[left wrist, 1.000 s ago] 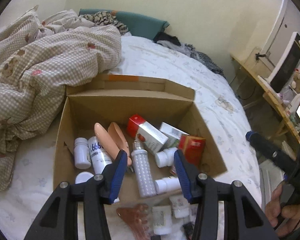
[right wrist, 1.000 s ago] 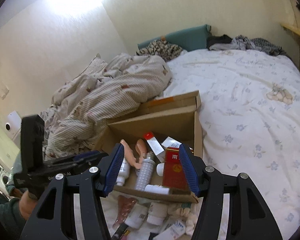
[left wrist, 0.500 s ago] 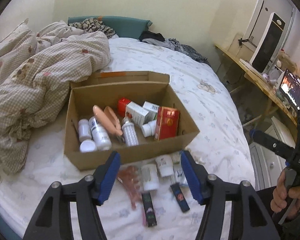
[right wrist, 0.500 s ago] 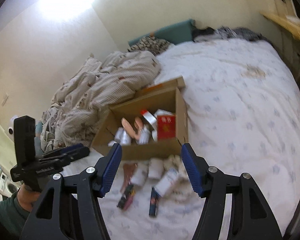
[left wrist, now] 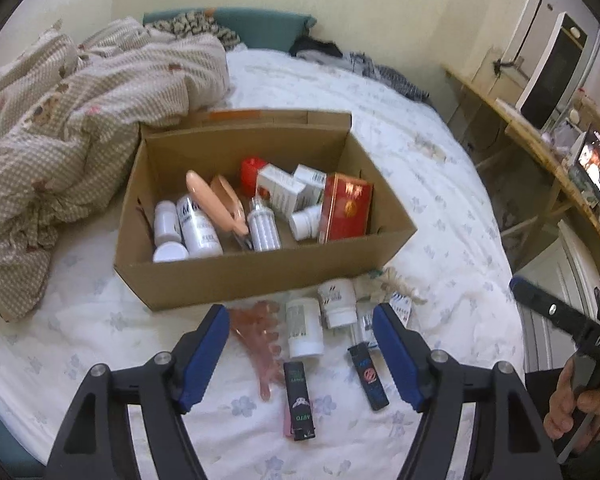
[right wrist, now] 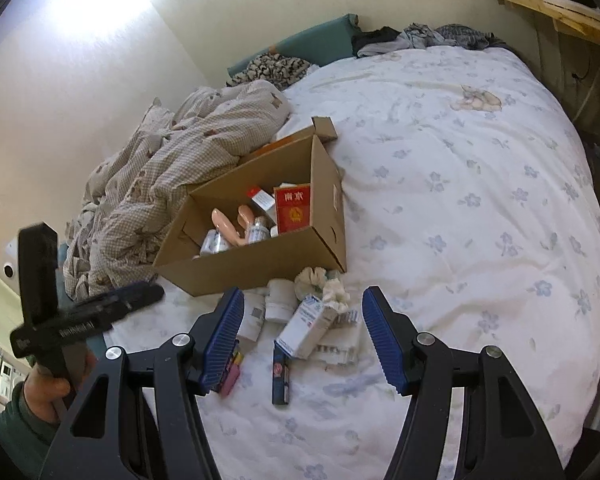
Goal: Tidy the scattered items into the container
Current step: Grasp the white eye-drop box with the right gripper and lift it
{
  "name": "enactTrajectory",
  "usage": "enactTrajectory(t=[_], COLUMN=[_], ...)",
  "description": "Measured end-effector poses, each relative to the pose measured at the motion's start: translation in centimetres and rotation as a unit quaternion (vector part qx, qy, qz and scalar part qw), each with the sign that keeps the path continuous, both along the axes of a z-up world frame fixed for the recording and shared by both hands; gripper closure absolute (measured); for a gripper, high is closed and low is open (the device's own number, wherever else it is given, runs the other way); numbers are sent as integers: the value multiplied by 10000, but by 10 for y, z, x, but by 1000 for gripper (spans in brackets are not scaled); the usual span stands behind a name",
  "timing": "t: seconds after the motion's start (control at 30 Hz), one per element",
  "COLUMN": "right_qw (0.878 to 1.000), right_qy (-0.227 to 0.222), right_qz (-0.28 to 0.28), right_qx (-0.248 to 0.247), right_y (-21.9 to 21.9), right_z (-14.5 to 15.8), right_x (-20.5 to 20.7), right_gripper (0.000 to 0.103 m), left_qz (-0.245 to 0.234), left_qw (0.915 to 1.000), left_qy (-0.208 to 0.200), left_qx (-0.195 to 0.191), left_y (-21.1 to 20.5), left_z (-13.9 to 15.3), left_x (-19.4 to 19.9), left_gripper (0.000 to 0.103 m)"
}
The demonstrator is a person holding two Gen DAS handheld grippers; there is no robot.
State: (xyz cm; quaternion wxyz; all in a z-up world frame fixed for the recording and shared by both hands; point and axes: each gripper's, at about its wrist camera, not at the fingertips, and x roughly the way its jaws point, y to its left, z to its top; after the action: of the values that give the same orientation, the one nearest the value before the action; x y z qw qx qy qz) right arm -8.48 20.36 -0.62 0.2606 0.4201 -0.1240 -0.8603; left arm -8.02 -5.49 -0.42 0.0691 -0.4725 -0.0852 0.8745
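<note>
White sheets with little blue flowers cover the big bed (left wrist: 432, 184). A checked blanket (left wrist: 80, 120) lies in a heap on the bed's left side, just beside the box.

Next comes the brown cardboard box (left wrist: 236, 276), sitting open on the bed. Inside it are a red packet (left wrist: 346, 208) standing up near the right wall, some white boxes (left wrist: 284, 190), white bottles (left wrist: 198, 228), a bumpy white bulb (left wrist: 262, 228) and a peach-coloured thing (left wrist: 216, 202).

Lying loose on the bed, just in front of the box, are the things not yet put away. A white jar (left wrist: 305, 328) lies on its side, with a smaller white bottle (left wrist: 337, 303) touching it. A pink toe spacer (left wrist: 260, 344) lies to the left of the jar. A black tube (left wrist: 299, 400) with green letters lies nearest the camera, and a second black tube (left wrist: 369, 376) lies to its right. A white and blue carton (right wrist: 306, 326) rests tilted on a flat strip of pills (right wrist: 340, 344). A white scrunchie (right wrist: 324, 282) sits close to the box corner.

The left claw (left wrist: 300, 354) hangs above the loose things with its blue pads wide apart and nothing between them. The right claw (right wrist: 303, 338) hangs above the carton, its pads wide apart too, holding nothing. A hand (left wrist: 580, 400) grips the right claw's black handle at the edge of the left view.
</note>
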Motion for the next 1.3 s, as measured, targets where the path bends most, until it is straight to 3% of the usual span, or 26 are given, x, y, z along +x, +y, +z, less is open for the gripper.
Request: enactTrajectory(t=[0.1, 0.37, 0.63, 0.73, 0.83, 0.87, 0.93, 0.97, 1.0, 1.13, 1.23, 1.3], right_qw=[9999, 9974, 9898, 9874, 9835, 9836, 9856, 9859, 9866, 9893, 9923, 9936], right_qy=[-89, -683, -1282, -1341, -1610, -1560, -1219, -1174, -1223, -1328, -1227, -1120], right_qz=[-31, -201, 575, 355, 290, 277, 211, 177, 149, 103, 13, -27], right_qx=[-43, -147, 237, 755, 777, 859, 1157, 1183, 1066, 592, 180, -114], right_y=[-3, -2, -57, -76, -90, -94, -99, -98, -94, -77, -60, -49], right_z=[-3, -26, -67, -83, -103, -106, -107, -107, -106, -89, -67, -48], right_x=[-6, -23, -30, -36, -42, -42, -41, -40, -40, -38, -33, -29], right_gripper=[37, 37, 39, 39, 39, 40, 60, 62, 74, 74, 74, 74], left_qz=[3, 208, 393, 414, 446, 457, 468, 472, 469, 387, 135, -47], left_qw=[9996, 9991, 9961, 9959, 9955, 9954, 9955, 9955, 9955, 9943, 9882, 9866], left_qy=[-274, -249, -616, -602, -618, -622, -620, -611, -601, -773, -1357, -1562], left_qx=[17, 277, 494, 531, 565, 561, 544, 546, 554, 621, 699, 464], left_y=[0, -12, -20, -22, -23, -23, -23, -22, -23, -22, -12, -2], left_z=[-9, -8, -22, -21, -22, -22, -22, -21, -21, -28, -48, -55], left_x=[-4, -4, -12, -11, -11, -10, -10, -10, -10, -13, -16, -14], left_gripper=[28, 28, 28, 28, 28, 28, 28, 28, 28, 28, 28, 28])
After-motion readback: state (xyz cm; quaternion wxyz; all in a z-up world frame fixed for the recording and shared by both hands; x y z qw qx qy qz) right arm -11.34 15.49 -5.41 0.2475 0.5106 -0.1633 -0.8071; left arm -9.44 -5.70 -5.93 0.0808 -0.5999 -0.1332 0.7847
